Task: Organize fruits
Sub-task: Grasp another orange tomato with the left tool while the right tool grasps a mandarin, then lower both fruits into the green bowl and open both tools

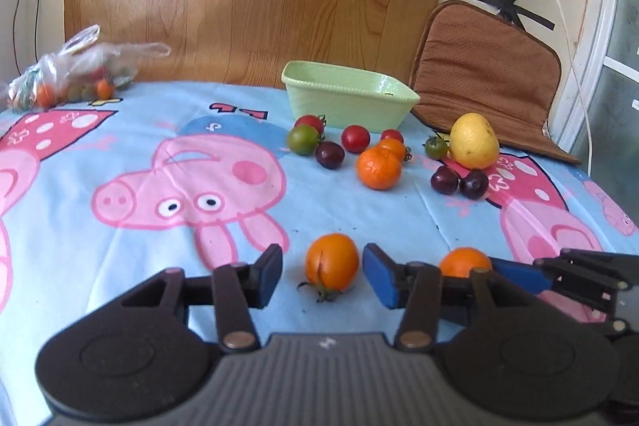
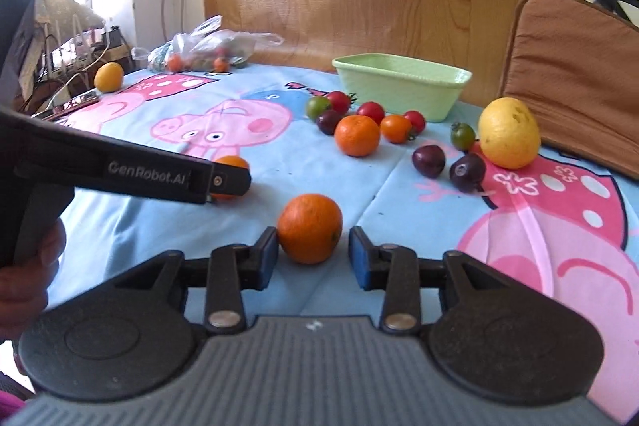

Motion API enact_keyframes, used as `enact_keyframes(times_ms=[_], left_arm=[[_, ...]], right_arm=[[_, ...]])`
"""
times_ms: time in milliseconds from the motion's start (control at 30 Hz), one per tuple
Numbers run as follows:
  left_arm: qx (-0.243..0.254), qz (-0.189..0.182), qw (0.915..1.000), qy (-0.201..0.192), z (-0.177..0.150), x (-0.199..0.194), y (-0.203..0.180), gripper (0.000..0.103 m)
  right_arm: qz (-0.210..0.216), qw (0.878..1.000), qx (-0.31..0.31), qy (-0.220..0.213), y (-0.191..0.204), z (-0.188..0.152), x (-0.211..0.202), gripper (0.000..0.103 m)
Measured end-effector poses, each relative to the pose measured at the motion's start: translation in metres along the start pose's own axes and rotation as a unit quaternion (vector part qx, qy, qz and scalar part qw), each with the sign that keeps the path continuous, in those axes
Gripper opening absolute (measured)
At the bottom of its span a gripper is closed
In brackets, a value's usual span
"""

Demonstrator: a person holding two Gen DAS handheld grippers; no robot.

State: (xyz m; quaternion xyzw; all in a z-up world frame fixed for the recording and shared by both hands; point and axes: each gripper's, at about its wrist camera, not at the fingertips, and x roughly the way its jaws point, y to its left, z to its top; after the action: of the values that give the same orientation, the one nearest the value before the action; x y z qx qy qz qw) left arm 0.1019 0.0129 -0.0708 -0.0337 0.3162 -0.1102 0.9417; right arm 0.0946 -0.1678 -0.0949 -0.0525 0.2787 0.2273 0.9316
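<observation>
Fruit fills the plastic bag (image 1: 76, 74), green tub (image 1: 347, 98) looks empty; left claw (image 1: 322, 276) and right claw (image 2: 312, 258) gape.

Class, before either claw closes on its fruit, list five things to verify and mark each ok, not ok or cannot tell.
1. Orange tomato lies between the left claw pads, untouched: ok.
2. Mandarin centred in the right claw: not ok, it sits against the left pad.
3. Green bowl upright: ok.
4. Bowl empty: cannot tell.
5. Both claws apart from each other: ok.
</observation>
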Motion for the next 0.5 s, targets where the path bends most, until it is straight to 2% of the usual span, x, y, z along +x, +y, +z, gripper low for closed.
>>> enact_keyframes(times_ms=[100,133,167,200,267,367,500], left_arm=[[0.002,-0.007,1.0,0.004,0.0,0.002,0.0,0.043],[0.004,-0.016,0.9998,0.007,-0.001,0.003,0.0,0.033],[0.006,-0.021,0.9997,0.01,-0.001,0.004,-0.001,0.031],[0.011,-0.02,0.9997,0.008,0.0,0.005,-0.002,0.031],[0.009,-0.038,0.9991,0.014,0.009,0.008,-0.002,0.031],[-0.006,-0.064,0.9979,0.008,0.037,0.016,0.001,0.031],[-0.011,-0.076,0.9966,-0.028,0.092,0.038,0.006,0.031]], right_arm=[[-0.002,1.0,0.005,-0.004,0.0,-0.002,0.0,0.043],[0.0,1.0,0.004,-0.005,0.0,-0.004,0.0,0.042],[0.004,1.0,0.002,-0.007,0.0,-0.004,0.0,0.039],[0.005,1.0,0.002,-0.01,0.001,-0.004,0.0,0.036],[0.006,1.0,0.006,-0.018,0.0,0.0,0.001,0.035],[0.008,0.999,0.012,-0.037,-0.009,0.017,0.006,0.035],[0.006,0.998,0.02,-0.063,-0.031,0.055,0.028,0.035]])
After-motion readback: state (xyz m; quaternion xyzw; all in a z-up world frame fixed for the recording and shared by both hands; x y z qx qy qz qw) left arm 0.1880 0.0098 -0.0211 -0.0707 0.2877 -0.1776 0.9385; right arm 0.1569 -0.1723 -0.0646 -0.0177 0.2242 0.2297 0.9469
